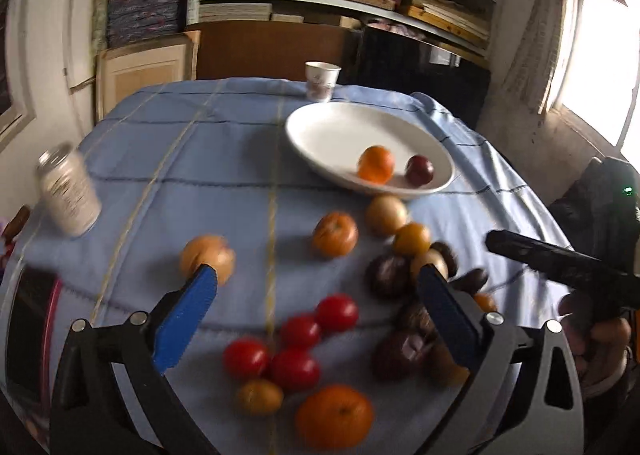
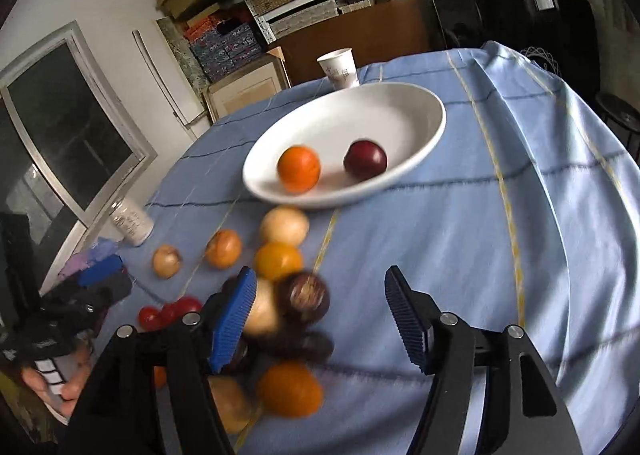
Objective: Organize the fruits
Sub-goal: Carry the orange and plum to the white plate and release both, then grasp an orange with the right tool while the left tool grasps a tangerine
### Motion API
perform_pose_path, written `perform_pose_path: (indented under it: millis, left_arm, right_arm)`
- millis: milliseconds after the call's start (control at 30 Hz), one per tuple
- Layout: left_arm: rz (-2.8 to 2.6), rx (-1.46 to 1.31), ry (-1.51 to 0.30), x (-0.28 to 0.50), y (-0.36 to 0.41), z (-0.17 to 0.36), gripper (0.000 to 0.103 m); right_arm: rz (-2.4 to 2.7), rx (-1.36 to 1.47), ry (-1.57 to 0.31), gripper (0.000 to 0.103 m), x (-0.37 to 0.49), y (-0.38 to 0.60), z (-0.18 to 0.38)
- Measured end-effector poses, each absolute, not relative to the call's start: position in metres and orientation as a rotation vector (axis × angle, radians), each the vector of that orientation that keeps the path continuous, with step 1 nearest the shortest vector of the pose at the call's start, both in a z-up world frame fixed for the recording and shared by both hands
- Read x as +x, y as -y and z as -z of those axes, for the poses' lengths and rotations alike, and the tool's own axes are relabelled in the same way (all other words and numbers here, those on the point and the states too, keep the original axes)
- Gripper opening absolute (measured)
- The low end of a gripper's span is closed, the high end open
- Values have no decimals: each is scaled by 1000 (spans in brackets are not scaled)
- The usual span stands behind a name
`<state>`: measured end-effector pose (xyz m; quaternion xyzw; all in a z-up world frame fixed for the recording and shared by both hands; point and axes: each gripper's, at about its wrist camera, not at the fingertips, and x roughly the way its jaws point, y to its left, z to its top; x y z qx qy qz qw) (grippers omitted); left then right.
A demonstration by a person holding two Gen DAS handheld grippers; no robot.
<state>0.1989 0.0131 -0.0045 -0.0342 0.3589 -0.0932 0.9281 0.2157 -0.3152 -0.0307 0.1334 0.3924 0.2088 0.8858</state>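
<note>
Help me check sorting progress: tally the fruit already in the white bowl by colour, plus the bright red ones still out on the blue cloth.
Orange fruit in the bowl: 1
Dark red fruit in the bowl: 1
Bright red fruits on the cloth: 4
Total: 6

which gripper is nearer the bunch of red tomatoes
Left. The left gripper stands open just above the red tomatoes; the right gripper is off to their right, over the dark fruits.
</note>
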Motion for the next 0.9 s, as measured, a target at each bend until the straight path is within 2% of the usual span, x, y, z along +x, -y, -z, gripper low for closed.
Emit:
perform_pose_path:
  millis: [100,267,533,600,733,900]
  left_arm:
    - [173,-114,-724,182,-23,13,99]
    - [232,-163,-708,156,-25,17,99]
    - [257,-106,-724,155,-10,18,99]
    - [253,-100,-725,155,-9,19,99]
    - [248,-88,-722,153,-8,18,99]
    - [252,-59,-715,150,-2,17,99]
  right_arm:
    - [-459,289,-824,72,195,316,35]
    - [-528,339,-886,72,173,315,50]
    - [-499,195,-868,72,161,299,52]
    - [-502,194,-872,70,161,299,53]
    - [-504,191,-895,58,165,297,57]
    - [-504,182,-911,56,167,293,59]
